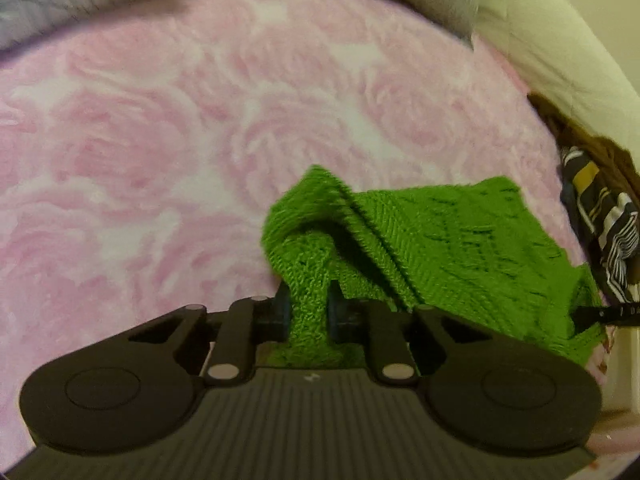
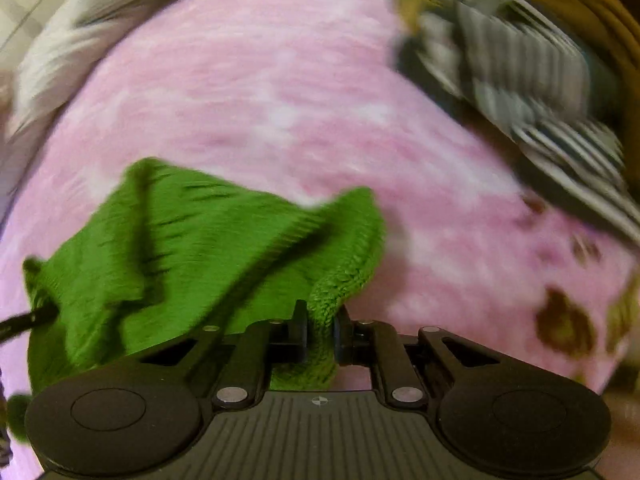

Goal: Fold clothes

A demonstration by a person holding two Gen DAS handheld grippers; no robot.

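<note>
A big pink blanket (image 1: pixel 160 140) with a rose pattern covers most of both views; it looks like a bed, so the work is done on something soft. Along the far edge lies pale bedding (image 1: pixel 540 40). To one side sits a striped cloth (image 2: pixel 540 100), dark and white, well apart from the work and very blurry in the right wrist view.

The green knit cloth (image 1: pixel 440 240) is the thing being folded. It hangs between the two grippers, lifted over the pink blanket, with its middle sagging down.

The left gripper (image 1: pixel 309 316) is pinched narrow on a bunched corner of the green cloth. The right gripper (image 2: pixel 321 332) is pinched narrow on another edge of the same cloth, where the knit rolls into a thick rim.

The cloth looks soft, light and floppy. It will droop and stretch, not hold a shape. It does not look slippery, because the knit is bumpy. The best places to hold are the corners and the thick edge, so the cloth spreads flat before it is laid down.
</note>
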